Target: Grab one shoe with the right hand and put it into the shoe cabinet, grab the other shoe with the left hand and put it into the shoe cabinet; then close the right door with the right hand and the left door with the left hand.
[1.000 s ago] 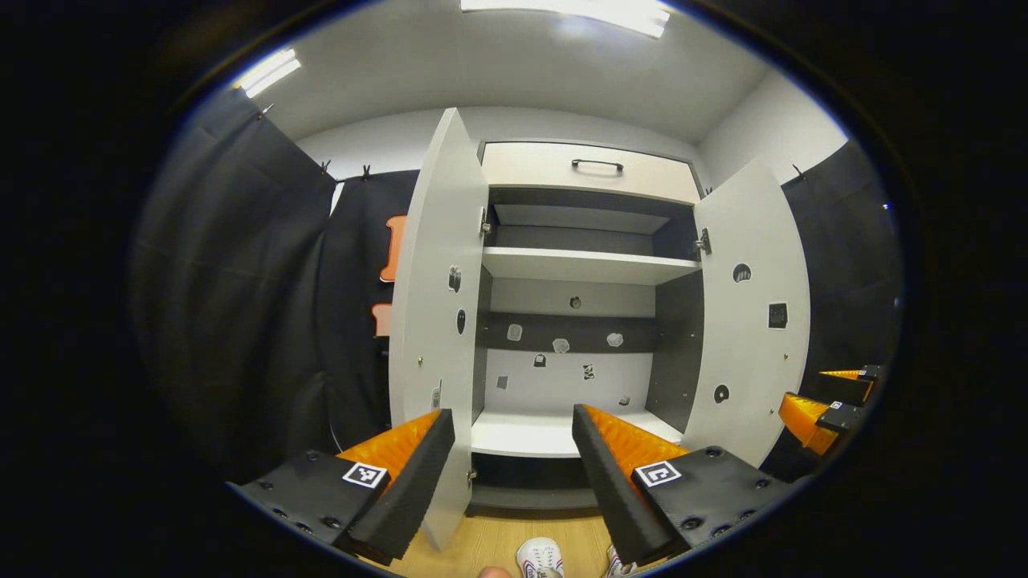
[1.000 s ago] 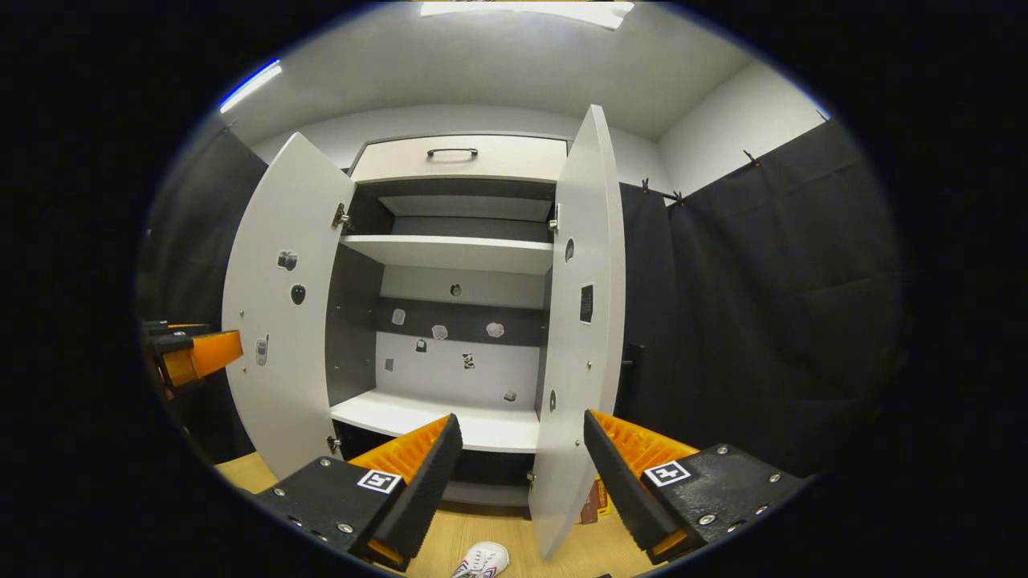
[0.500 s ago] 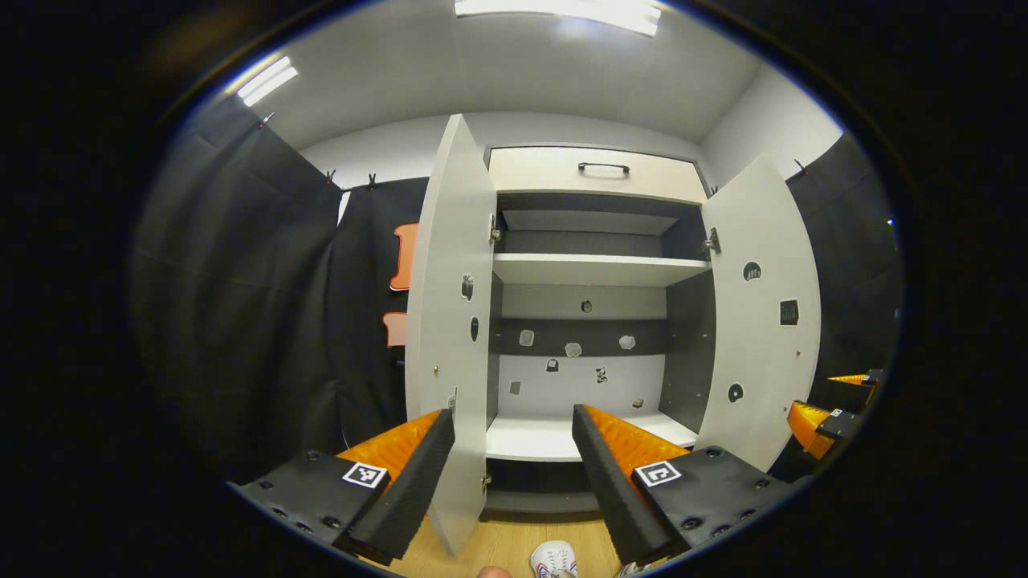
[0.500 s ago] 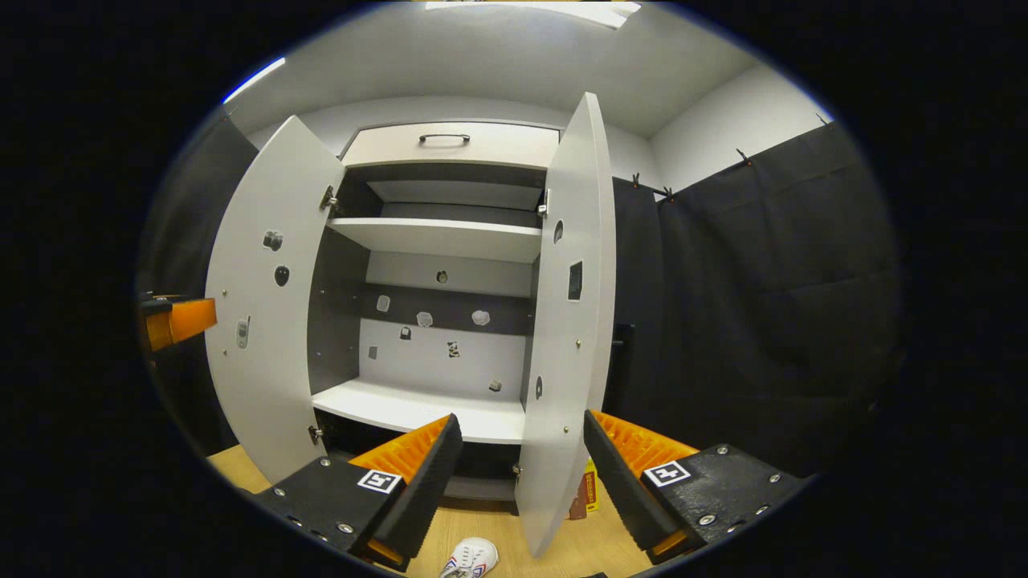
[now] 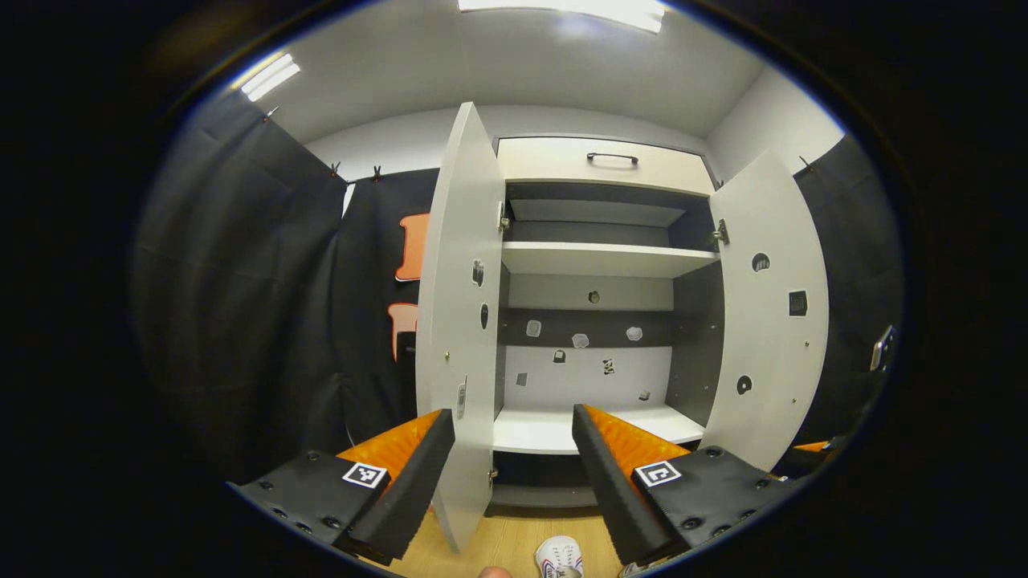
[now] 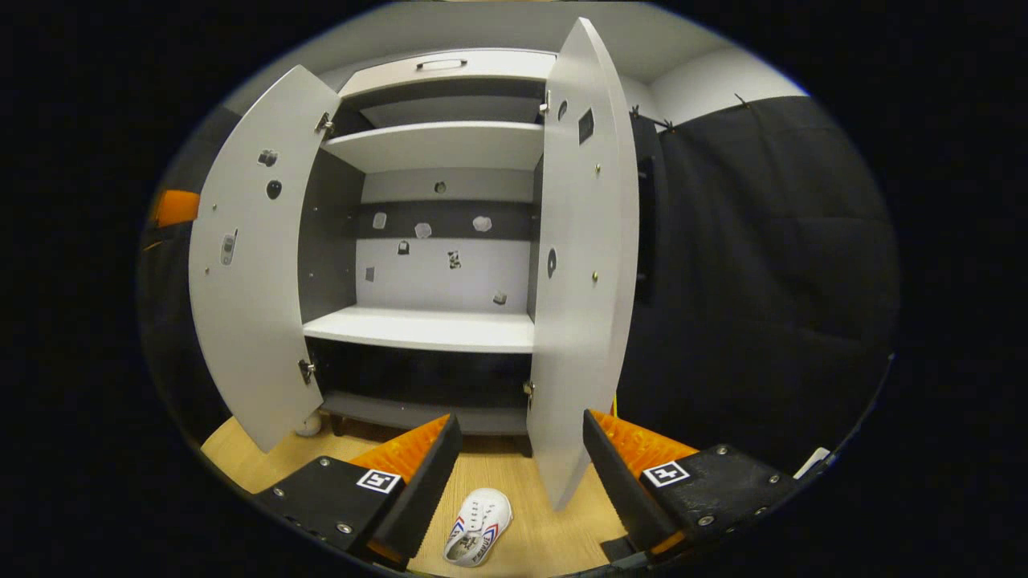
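At bottom centre of the right gripper view, right gripper spread wide, grasping nothing; just beyond, low centre, white shoe lying on wood floor, toe away; judged light, soft upper, stiffer sole, so pinch across the collar or heel; farther up, shoe cabinet standing open; left gripper likewise released, empty.

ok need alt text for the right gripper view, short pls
The right gripper, open, points at a white shoe on the wooden floor before a shoe cabinet whose doors stand open and shelves are bare.
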Demonstrator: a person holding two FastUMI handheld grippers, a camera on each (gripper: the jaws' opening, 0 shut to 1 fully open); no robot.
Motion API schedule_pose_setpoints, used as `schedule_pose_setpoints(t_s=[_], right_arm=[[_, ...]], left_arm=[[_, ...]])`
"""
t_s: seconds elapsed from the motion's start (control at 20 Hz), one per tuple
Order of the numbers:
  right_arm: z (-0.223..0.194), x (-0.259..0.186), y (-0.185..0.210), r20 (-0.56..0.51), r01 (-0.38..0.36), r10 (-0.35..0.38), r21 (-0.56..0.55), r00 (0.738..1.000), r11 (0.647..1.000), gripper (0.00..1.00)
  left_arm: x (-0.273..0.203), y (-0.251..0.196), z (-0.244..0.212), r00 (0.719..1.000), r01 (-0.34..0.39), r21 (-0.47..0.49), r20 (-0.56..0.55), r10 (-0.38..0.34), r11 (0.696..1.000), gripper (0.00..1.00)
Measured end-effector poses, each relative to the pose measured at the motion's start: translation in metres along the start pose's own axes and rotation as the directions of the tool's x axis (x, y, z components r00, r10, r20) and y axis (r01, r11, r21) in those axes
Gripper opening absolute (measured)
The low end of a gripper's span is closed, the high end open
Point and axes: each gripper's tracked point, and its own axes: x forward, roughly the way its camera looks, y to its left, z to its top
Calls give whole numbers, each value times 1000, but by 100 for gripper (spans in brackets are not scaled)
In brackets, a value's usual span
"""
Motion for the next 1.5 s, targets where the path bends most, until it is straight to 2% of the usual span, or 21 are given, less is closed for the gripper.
schedule_pose_setpoints(t_s=[0.05, 0.3, 0.5, 0.55, 0.6, 0.7, 0.95, 1.15, 1.2, 1.35, 1.5], right_arm=[[-21, 2, 0, -37, 2, -2, 9, 999, 1000, 94], [-126, 16, -2, -226, 22, -16, 26, 974, 999, 94], [-206, 17, 2, -357, 27, -19, 19, 934, 999, 94], [-223, 18, 4, -391, 35, -21, 29, 920, 999, 94], [-237, 18, 8, -419, 41, -21, 40, 908, 998, 94], [-261, 19, 13, -468, 35, -11, 43, 884, 998, 94], [-297, 32, 21, -520, 27, -38, -27, 853, 999, 94], [-312, 47, 23, -553, 50, -52, -20, 831, 999, 91], [-316, 48, 26, -569, 43, -39, -6, 821, 999, 88], [-324, 51, 31, -608, 42, -12, 34, 794, 999, 80], [-328, 53, 39, -633, 34, 9, 56, 774, 998, 64]], left_arm=[[-1, 0, -2, 1000, 3, -3, -3, -3, 1000, 96], [-3, 8, -9, 1000, -7, 15, -20, 8, 1000, 96], [-4, 15, -16, 999, -24, 34, -39, 25, 999, 93], [-6, 16, -19, 999, -28, 45, -45, 30, 999, 96], [-5, 19, -22, 998, -32, 55, -50, 35, 998, 94], [-3, 21, -24, 998, -37, 60, -57, 41, 997, 96], [-1, 20, -30, 997, -46, 77, -66, 52, 996, 96], [-3, 20, -44, 993, -36, 70, -106, 43, 997, 96], [-3, 21, -46, 993, -39, 71, -110, 47, 997, 99], [-5, 24, -48, 992, -50, 67, -114, 58, 996, 94], [-6, 27, -53, 990, -58, 66, -122, 66, 996, 98]])
